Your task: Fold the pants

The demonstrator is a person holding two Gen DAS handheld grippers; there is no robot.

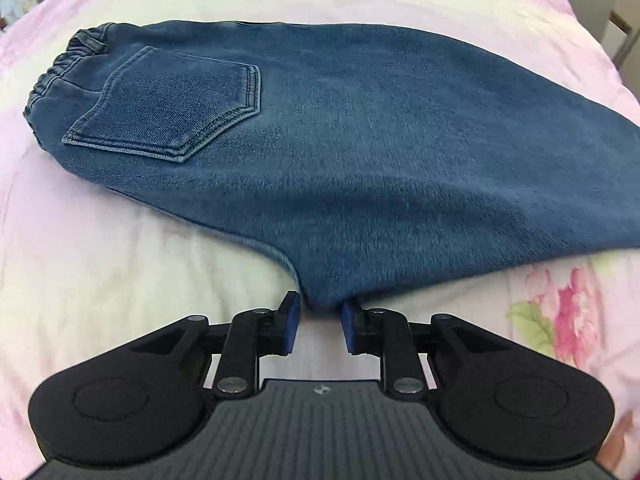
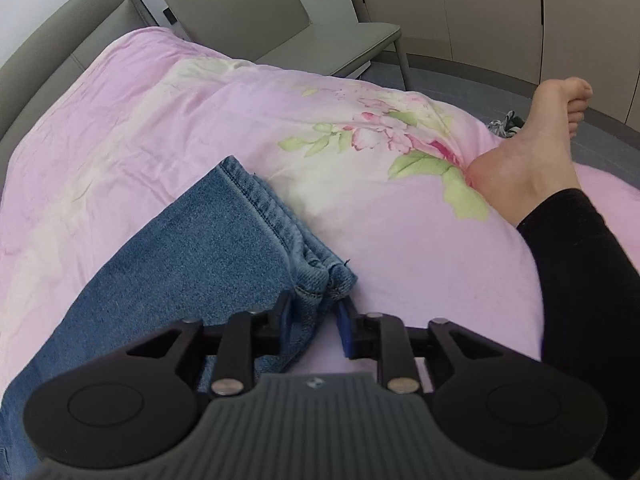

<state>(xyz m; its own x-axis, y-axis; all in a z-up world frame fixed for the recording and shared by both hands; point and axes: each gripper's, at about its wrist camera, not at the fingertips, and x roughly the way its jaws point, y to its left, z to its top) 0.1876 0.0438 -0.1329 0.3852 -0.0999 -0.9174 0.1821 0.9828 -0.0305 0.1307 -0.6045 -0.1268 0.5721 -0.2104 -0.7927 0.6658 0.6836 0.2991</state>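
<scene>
pants [image 1: 340, 152] on bedspread [image 1: 100, 260], foot [image 2: 532, 152] perhaps beside

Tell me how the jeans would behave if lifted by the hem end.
The jeans would probably droop: the hem bunches in soft folds beside the right gripper. They look fairly heavy, being thick denim in layers. Slipping seems unlikely on such coarse weave, though the left gripper straddles only a fabric edge.
</scene>
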